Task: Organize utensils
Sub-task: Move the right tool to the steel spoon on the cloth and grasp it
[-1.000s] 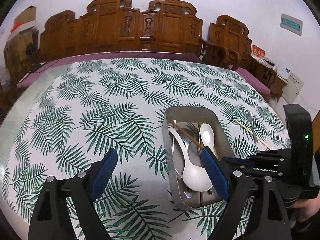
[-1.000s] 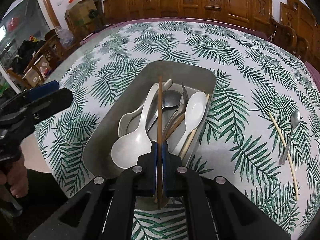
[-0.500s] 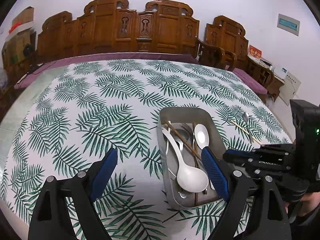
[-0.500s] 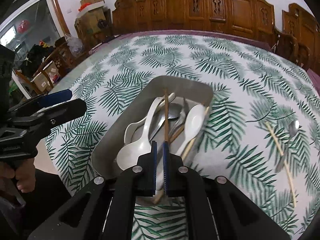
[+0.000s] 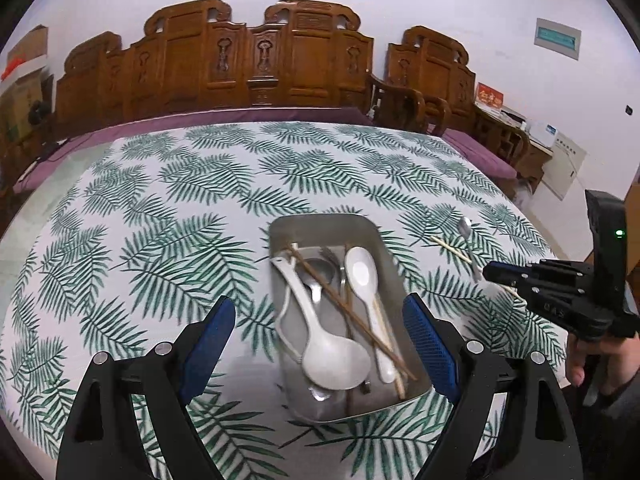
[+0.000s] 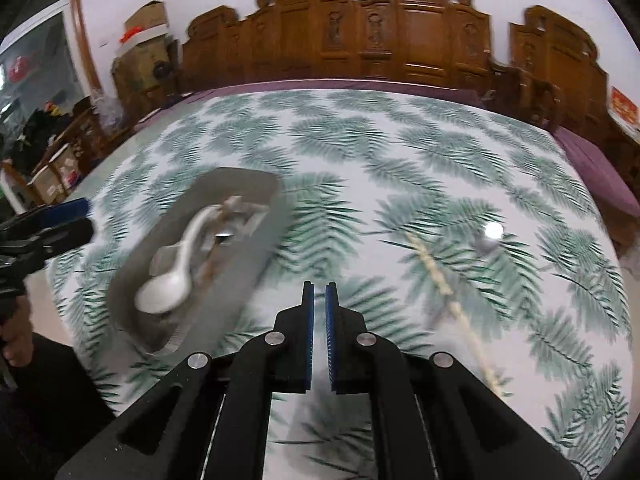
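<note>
Beside the metal tray on the bench, I am aiming my right gripper, nearly pressed together and empty, toward the loose chopstick and spoon; my left gripper is hovering spread over the tray.

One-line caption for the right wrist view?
Nearly shut, empty right gripper over the tablecloth between the utensil tray and a loose chopstick.
</note>
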Demonstrator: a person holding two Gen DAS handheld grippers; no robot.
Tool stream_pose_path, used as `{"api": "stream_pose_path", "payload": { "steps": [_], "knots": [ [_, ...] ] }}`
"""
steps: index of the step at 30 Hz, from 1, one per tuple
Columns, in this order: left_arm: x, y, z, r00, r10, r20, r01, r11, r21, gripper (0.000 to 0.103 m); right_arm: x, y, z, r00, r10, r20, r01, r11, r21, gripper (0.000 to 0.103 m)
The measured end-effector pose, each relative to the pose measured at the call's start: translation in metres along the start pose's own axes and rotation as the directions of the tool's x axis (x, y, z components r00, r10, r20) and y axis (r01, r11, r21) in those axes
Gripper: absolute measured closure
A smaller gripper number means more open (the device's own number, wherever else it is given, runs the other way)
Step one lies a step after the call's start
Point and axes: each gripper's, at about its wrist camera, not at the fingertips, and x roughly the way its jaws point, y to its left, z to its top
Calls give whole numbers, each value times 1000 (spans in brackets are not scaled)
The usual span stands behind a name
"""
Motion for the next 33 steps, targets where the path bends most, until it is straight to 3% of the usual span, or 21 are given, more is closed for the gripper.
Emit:
{"api": "stream_pose_path", "payload": {
  "steps": [5,7,12,15,24,28,33],
  "knots": [
    [3,-17,3,1000,-18,4,18,1000,11,21,8,-46,-9,998,-63,-15,64,996,55,95],
    [4,-21,3,1000,-25,4,25,1000,12,21,13,-58,-12,997,-73,-24,74,995,73,88],
    [10,-37,5,999,-32,1,32,999,23,21,35,-83,-12,995,-87,-57,94,988,120,85],
    [14,-44,6,999,-35,-2,35,999,26,21,49,-90,-5,992,-104,-67,113,984,135,77],
    [23,-63,5,999,-38,-17,39,998,46,21,82,-103,17,983,-160,-92,172,975,137,77],
    [25,-69,5,999,-35,-25,36,997,63,21,90,-113,19,981,-168,-94,181,971,157,61],
    [30,-76,7,999,-30,-40,33,996,81,21,100,-120,30,983,-163,-82,174,973,152,60]
  ]
}}
